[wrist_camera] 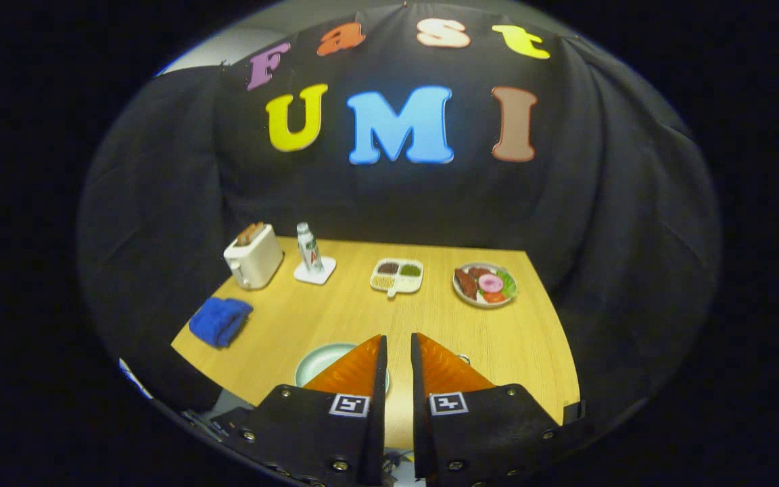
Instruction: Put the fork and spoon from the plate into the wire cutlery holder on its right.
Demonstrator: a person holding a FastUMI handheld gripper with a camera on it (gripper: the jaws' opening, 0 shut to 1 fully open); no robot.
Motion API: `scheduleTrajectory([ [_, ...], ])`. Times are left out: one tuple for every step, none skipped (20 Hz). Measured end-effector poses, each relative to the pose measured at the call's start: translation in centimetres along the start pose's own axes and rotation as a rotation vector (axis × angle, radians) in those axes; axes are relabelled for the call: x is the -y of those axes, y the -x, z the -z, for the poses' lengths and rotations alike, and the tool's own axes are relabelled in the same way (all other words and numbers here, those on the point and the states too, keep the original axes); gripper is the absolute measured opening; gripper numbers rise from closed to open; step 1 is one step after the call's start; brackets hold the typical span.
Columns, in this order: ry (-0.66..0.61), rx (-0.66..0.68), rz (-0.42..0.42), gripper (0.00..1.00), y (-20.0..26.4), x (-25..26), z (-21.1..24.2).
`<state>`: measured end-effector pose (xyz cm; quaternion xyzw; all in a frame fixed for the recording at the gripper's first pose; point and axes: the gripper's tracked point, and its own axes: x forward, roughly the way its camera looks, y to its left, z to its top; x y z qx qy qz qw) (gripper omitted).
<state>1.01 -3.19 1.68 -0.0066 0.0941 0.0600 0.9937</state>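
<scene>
Cutlery, the fork and spoon of the task, cannot be made out, because the near part of the table is being hidden by the gripper (397, 352). A pale green round plate (322, 358) is being shown lying on the light wooden table (335, 318) at its near edge, and it is being partly covered by the left finger. Just beyond the right finger, a small piece of thin metal rim (463, 358) is being glimpsed; whether it belongs to the wire cutlery holder cannot be told. The fingers are being held close together with only a narrow gap between them, and nothing is being gripped between them. The gripper is being held above the table, pointed toward its far side.

Farther back, a cream-coloured toaster (253, 256) with slices of toast in its slots is being seen standing at the far left corner. Beside it, a small white bottle (308, 247) is being seen standing upright on a white square coaster (315, 272). A white divided tray (397, 276) with portions of food is lying near the middle of the far edge, and a round plate of meat and vegetables (485, 285) is lying to its right. A crumpled blue cloth (220, 320) is lying at the left edge, nearer than the toaster.
</scene>
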Motion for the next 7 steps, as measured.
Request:
scheduleTrajectory([
  [0.013,0.074,0.023,0.18,0.9,-0.4,-1.1],
  [0.034,0.118,0.031,0.18,1.6,-1.3,-1.2],
  [0.058,0.139,0.02,0.18,2.2,-2.5,-1.3],
  [0.075,0.153,0.007,0.18,2.6,-3.4,-1.5],
  [0.084,0.168,0.0,0.18,2.9,-4.0,-1.6],
  [0.078,0.186,-0.008,0.18,3.1,-4.7,-2.0],
  [0.055,0.208,-0.011,0.18,3.5,-5.4,-2.4],
])
